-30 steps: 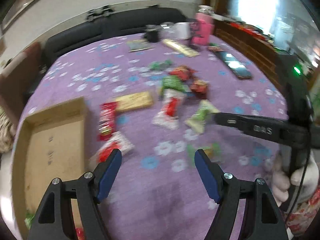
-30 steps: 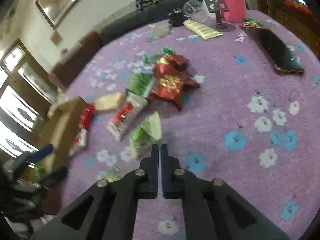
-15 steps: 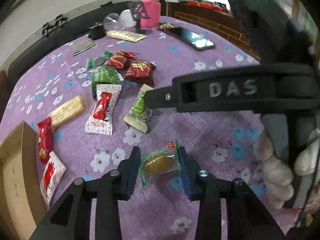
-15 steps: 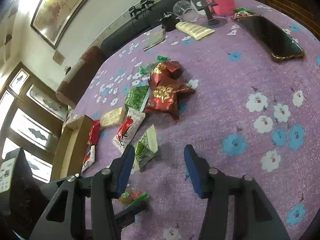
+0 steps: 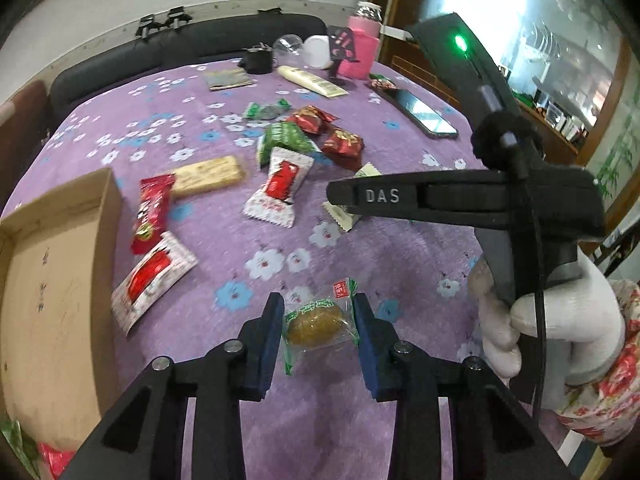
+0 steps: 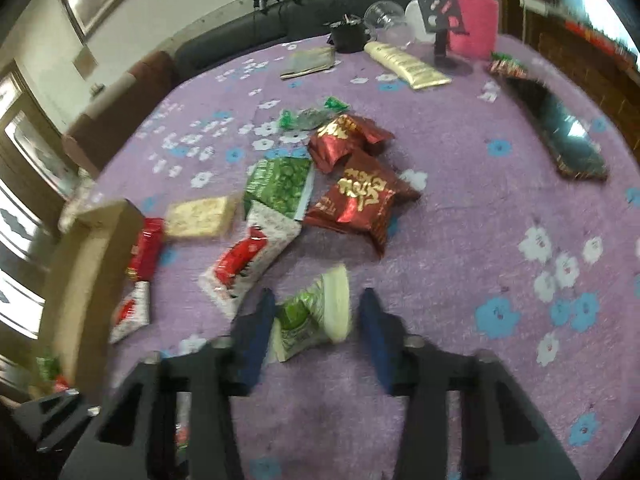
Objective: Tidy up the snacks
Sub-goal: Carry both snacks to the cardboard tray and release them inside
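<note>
A small clear packet with a brown pastry and green print lies on the purple flowered cloth. My left gripper is shut on it, both blue pads against its sides. In the right wrist view a green and white snack packet sits between the jaws of my right gripper, which are closing. The left pad touches it and a small gap shows at the right pad. Left of both stands an open cardboard box.
Red and white packets, a red stick packet, a tan bar, and green and dark red bags lie mid-table. A phone, a tube, a pink bottle and a cup stand at the back. A white-gloved hand holds the right gripper.
My left gripper went from wide open to shut on the pastry packet. My right gripper opened from shut, moved over the green and white packet, and its jaws have narrowed.
</note>
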`<state>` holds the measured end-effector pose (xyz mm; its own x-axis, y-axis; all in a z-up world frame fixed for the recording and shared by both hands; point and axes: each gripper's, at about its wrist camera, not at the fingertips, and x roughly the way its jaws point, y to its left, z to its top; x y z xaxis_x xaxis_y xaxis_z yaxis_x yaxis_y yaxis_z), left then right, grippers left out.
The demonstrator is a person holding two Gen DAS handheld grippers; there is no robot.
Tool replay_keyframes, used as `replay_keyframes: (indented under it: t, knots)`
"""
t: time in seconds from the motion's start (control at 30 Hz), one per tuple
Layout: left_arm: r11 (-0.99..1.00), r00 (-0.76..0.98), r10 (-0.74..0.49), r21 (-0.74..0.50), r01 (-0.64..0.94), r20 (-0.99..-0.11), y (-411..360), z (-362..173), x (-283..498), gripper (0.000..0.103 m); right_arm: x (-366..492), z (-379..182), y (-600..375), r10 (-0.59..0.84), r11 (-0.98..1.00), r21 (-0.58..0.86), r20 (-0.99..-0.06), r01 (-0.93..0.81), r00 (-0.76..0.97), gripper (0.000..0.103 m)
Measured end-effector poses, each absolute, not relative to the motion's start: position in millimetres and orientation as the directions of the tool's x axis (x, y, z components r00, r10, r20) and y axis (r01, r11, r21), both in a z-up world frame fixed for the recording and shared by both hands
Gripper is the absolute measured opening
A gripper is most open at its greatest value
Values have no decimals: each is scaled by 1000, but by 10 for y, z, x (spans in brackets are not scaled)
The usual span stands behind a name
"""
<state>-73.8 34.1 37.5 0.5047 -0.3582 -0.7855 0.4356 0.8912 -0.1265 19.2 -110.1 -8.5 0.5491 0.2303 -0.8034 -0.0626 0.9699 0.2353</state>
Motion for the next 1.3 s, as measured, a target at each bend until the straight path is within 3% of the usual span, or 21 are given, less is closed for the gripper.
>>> replay_keyframes:
  t: [0.13,0.73,1.03,1.3]
  knots:
    - [894,516,-375,-153,421,-770,426,398,-788,35,110,-68,-1113,237,968,241,-794,-68,559,18]
    - [926,656,-372,-305,220,-657,1421,760,-1155,36,-472,360,-1063,351,933,323,-713,-161,607,17]
    - [957,727,-225,-286,42,-649,2221,900,-1145,36,-625,671,-290,483,874,340,-678,-346,554,17]
    - [954,712,-141,-287,-89,-688,2719,725,-972,36,-550,603,653,540,821,327,-710,-468,451,18]
